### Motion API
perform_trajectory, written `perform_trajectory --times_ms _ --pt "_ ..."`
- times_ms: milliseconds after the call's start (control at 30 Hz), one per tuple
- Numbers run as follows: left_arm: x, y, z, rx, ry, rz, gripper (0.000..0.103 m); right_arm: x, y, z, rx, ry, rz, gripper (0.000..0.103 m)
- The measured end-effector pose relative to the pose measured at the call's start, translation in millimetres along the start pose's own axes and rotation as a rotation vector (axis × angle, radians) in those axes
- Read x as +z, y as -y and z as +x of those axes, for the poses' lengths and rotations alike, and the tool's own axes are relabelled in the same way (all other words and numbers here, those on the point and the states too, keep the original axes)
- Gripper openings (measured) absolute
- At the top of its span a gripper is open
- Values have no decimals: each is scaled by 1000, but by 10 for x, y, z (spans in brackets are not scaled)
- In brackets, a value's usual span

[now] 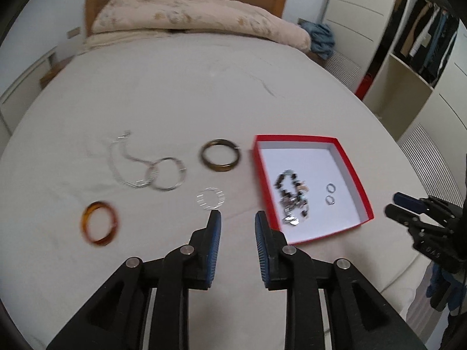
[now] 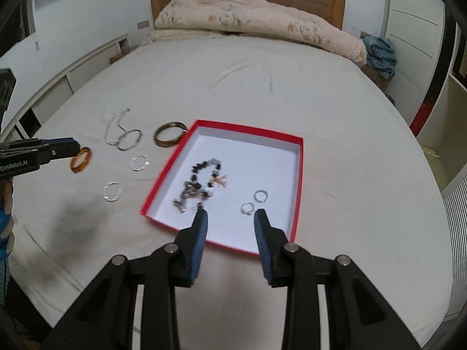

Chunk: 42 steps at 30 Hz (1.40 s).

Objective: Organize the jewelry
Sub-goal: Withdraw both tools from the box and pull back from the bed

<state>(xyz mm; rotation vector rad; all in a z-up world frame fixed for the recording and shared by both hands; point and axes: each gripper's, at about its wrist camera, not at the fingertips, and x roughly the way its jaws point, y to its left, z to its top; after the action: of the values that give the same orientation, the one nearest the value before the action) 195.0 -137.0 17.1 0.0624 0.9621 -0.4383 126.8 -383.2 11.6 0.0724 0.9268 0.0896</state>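
A red box (image 2: 248, 128) with a white floor lies on the bed and holds a dark beaded bracelet (image 2: 201, 183) and two small silver rings (image 2: 260, 195). My right gripper (image 2: 230, 214) hovers open over the box's near edge, nothing between its fingers. My left gripper (image 1: 237, 218) is open above the sheet, left of the box (image 1: 294, 137), just short of a small silver bracelet (image 1: 210, 198). Loose on the sheet are an amber bangle (image 1: 99, 227), a dark brown bangle (image 1: 220, 156), and a silver chain with a hoop (image 1: 163, 175).
A second small silver bracelet (image 2: 112, 191) lies near the bed's front edge. A rolled quilt (image 2: 256, 20) lies along the wooden headboard. Wardrobe shelves (image 1: 414, 67) stand to the right of the bed and low white cabinets (image 2: 67, 78) to its left.
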Motion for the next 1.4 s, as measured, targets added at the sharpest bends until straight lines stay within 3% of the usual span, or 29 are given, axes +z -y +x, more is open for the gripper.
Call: perform_trajectory --times_ms 67,400,467,967,1400 --pt "-76 -125 -151 28 11 -16 33 -31 -90 -144 9 17 -2 32" --pt "-502 -668 -1064 143 105 -105 40 -152 -598 -751 74 120 -30 32" --pt "-595 -717 -1209 158 120 -118 47 -193 -697 -871 84 138 -37 32" --pt "-1429 -1101 -2339 246 251 -186 48 -493 -1188 -1878 118 288 -94 32" --pt "-2093 -1511 -2823 311 333 -319 48 -610 -1405 -2141 158 335 -109 32"
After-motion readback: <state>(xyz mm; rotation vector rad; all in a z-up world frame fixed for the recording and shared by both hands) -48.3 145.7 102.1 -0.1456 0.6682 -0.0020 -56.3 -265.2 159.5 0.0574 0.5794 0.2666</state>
